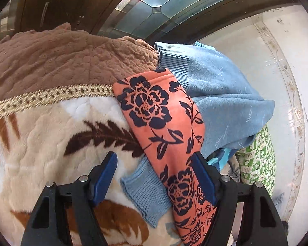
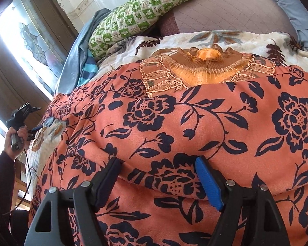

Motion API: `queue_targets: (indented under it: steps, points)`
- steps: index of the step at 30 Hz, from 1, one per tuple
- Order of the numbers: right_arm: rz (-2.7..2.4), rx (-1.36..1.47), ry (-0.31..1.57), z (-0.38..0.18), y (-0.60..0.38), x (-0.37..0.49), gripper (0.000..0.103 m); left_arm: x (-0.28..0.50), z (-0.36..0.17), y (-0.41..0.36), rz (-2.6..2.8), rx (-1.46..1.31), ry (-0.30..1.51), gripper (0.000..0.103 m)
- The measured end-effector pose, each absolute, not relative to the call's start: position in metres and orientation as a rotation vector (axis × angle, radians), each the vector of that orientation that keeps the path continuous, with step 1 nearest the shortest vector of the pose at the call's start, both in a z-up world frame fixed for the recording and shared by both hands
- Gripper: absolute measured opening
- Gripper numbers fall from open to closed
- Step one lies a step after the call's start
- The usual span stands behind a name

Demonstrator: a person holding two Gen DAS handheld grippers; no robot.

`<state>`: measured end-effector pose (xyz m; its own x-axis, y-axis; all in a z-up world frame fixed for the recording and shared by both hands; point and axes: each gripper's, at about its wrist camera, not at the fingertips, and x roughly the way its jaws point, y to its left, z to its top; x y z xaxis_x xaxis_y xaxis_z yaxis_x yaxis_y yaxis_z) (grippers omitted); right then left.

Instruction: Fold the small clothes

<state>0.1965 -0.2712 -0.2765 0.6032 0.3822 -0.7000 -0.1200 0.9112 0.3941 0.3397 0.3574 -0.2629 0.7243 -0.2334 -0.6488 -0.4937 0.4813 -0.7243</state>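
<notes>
Orange floral top point(image 2: 174, 123) lay spread across the patterned blanket point(image 1: 51, 123) on the bed, its sleeve point(image 1: 164, 119) reaching the left edge, while both the left gripper point(image 1: 154, 164) and right gripper point(image 2: 158, 166) stood wide open, empty; next, pinching the sleeve's end squarely would likely fold cleanly.

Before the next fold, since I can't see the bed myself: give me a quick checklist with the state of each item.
1. Left gripper jaws open, nothing pinched: ok.
2. Right gripper jaws open above the orange floral top: ok.
3. Floral sleeve lying flat: ok.
4. Sleeve clear of the blue sweater: not ok, it lies across it.
5. Top's far hem smooth: cannot tell.
</notes>
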Motion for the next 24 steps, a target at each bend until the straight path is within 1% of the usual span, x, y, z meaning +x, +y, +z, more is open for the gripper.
queue_targets:
  steps: [3,9,11,12,13,14,15,16,17,20,24]
  points:
    - [0.307,0.335,0.881,-0.277,-0.273,0.198,0.08,0.35,-0.272,0.366,0.178,-1.184,0.741,0.076]
    - [0.306,0.332,0.877,-0.277,-0.272,0.197,0.08,0.373,-0.273,0.369,0.138,-1.165,0.697,0.075]
    - [0.308,0.335,0.876,-0.277,-0.272,0.197,0.08,0.376,-0.274,0.369,0.141,-1.143,0.686,0.07]
    - [0.309,0.335,0.876,-0.278,-0.272,0.197,0.08,0.378,-0.273,0.367,0.145,-1.123,0.683,0.069]
    - [0.31,0.334,0.876,-0.278,-0.272,0.198,0.08,0.383,-0.275,0.366,0.146,-1.109,0.681,0.061]
    - [0.31,0.333,0.876,-0.278,-0.272,0.198,0.081,0.384,-0.276,0.365,0.149,-1.104,0.684,0.045]
    - [0.311,0.332,0.876,-0.278,-0.271,0.198,0.081,0.386,-0.28,0.365,0.159,-1.105,0.692,0.037]
    - [0.311,0.331,0.877,-0.278,-0.271,0.199,0.081,0.386,-0.284,0.365,0.176,-1.103,0.7,0.025]
    - [0.311,0.332,0.876,-0.278,-0.271,0.199,0.081,0.385,-0.285,0.365,0.192,-1.095,0.695,0.02]
    - [0.311,0.333,0.877,-0.278,-0.271,0.199,0.081,0.375,-0.276,0.361,0.2,-1.077,0.66,0.012]
    - [0.306,0.325,0.881,-0.277,-0.271,0.2,0.081,0.366,-0.24,0.35,0.167,-1.008,0.638,0.01]
